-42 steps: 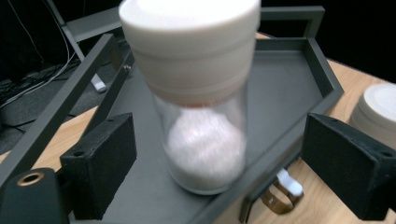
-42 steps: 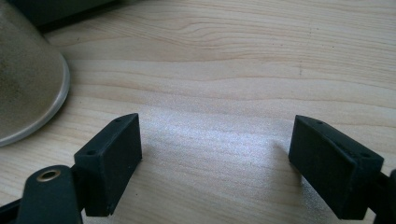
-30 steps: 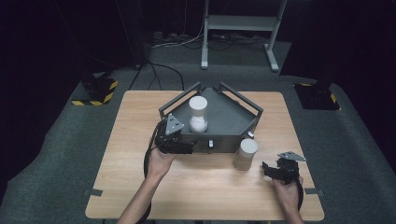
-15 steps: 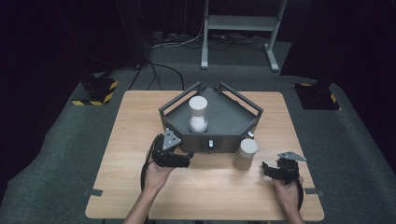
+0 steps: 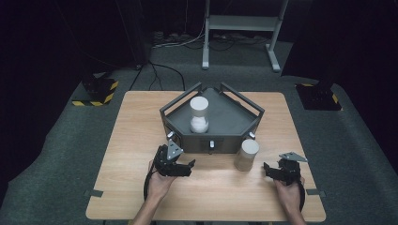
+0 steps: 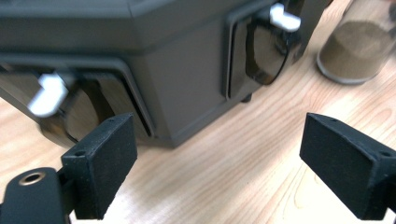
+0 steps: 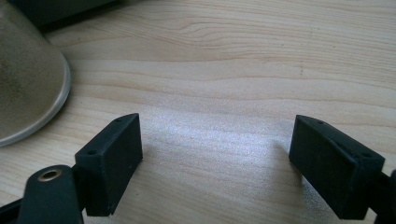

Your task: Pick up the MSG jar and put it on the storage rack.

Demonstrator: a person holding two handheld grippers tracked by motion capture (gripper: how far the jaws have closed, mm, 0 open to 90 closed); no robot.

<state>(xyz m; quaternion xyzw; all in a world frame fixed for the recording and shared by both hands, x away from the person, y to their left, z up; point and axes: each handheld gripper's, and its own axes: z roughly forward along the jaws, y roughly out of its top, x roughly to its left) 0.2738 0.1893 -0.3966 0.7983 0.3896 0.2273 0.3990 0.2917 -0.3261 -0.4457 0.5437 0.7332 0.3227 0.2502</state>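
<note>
A light wooden table (image 5: 131,140) stands on grey carpet in a dark room, with a metal stand's legs at twelve o'clock beyond it. At mid-table sits a dark grey angular box (image 5: 225,122), carrying a white-filled jar (image 5: 199,115) on top. A jar of brown powder (image 5: 246,154) stands on the table just at the box's five o'clock corner. The left gripper (image 5: 190,165), at the box's seven o'clock, has its jaws wide apart, having just closed slightly, with nothing between them. The right gripper (image 5: 267,168), near the brown jar's four o'clock, is open and empty too. The left gripper view reveals white latches (image 6: 46,93) on the box's front panels.
</note>
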